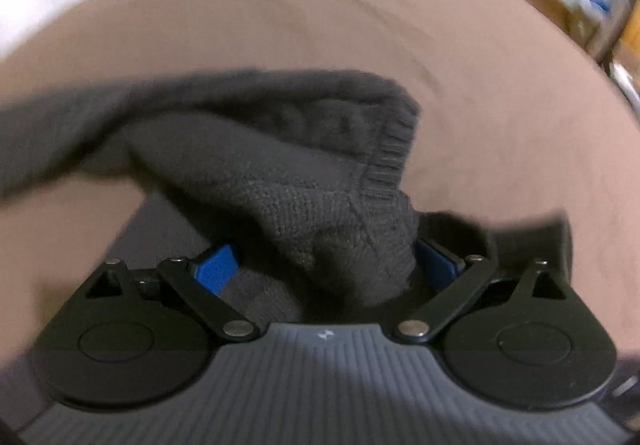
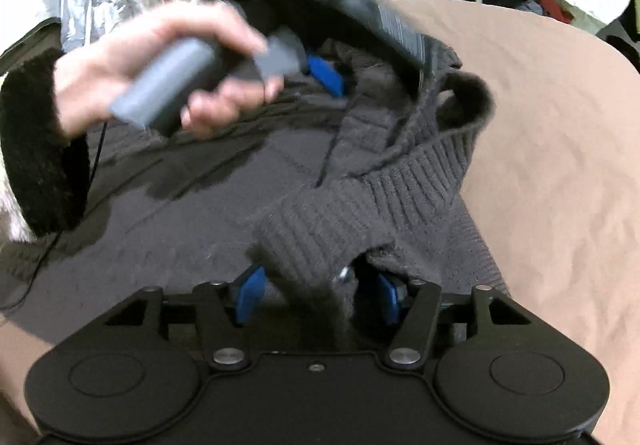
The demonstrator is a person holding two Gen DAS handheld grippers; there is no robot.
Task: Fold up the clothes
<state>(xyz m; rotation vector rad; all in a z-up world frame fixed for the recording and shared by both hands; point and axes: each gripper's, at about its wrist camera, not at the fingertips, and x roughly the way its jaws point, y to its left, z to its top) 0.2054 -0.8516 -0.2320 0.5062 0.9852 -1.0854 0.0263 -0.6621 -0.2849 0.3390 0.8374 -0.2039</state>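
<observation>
1. The right gripper (image 2: 320, 297) is being held released, its blue pads (image 2: 252, 293) standing apart. A ribbed strip of the dark grey knitted sweater (image 2: 224, 205) is lying loose between them, untouched by either pad.
2. The left gripper (image 1: 326, 265) is likewise being carried with jaws wide. A thick bunch of knit is resting between them, but one pad face is showing bare, so nothing is being clamped.
3. The left tool is being gripped by a hand (image 2: 132, 65) in a black fleecy sleeve (image 2: 36, 149), over the far part of the garment.
4. The step in hand is judged to be a re-grasp for the next fold. A single edge layer should be taken at each side, not a bunch, and both edges should be kept level so the fold is being laid flat.
5. The sweater is being left spread but rumpled on the tan cloth-covered surface (image 2: 560, 165), with ribbed hem turned up and cable pattern showing.
</observation>
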